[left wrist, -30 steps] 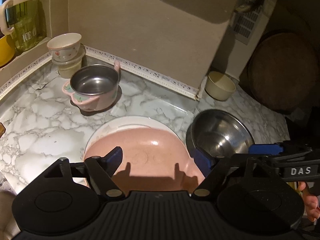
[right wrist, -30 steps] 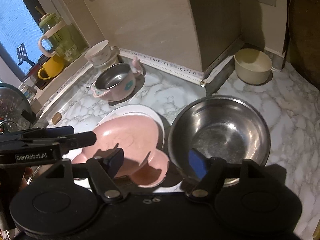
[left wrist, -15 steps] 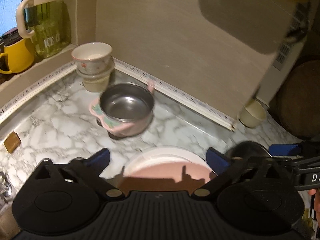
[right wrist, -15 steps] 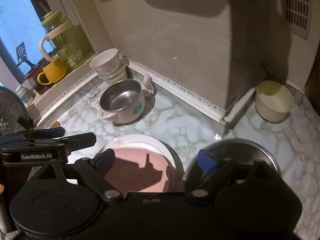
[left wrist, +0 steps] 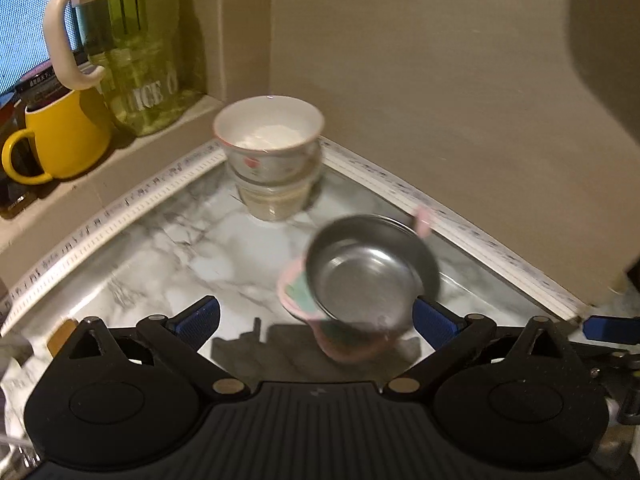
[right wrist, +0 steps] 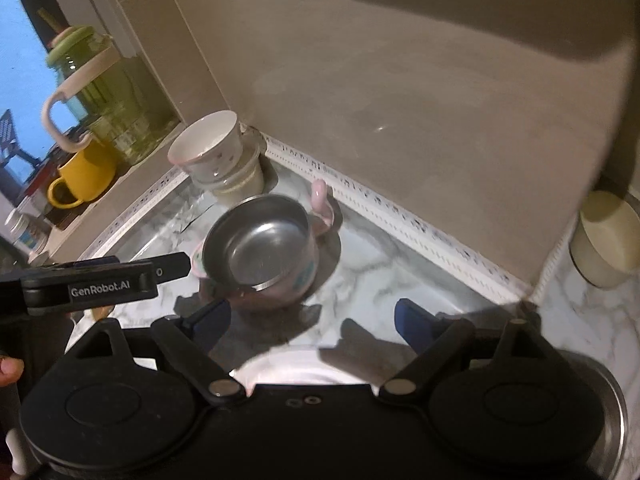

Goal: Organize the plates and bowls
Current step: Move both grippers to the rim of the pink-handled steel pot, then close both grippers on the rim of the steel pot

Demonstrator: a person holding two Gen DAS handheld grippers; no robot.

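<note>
Landmark: the small steel bowl in its pink plastic shell with ear-shaped handles (left wrist: 362, 280), on the grey-veined marble counter (left wrist: 168, 256).
Change: a second ago I had the flat pink plate and the wide steel bowl under the rigs; now both views have slid to the landmark bowl, which fills the foreground.
Left gripper (left wrist: 316, 318): jaws have just been opening, now spread wide; the landmark bowl sits off-centre in the gap, unpinched.
Right gripper (right wrist: 312, 316): spread, empty (it widened too, then eased back), just short of the bowl.
Behind the bowl: the stacked white cups (left wrist: 272, 160), in the corner.
Below it: the white plate rim (right wrist: 296, 368), a sliver only.
Meaning: I judge this bowl is the next pickup.
</note>
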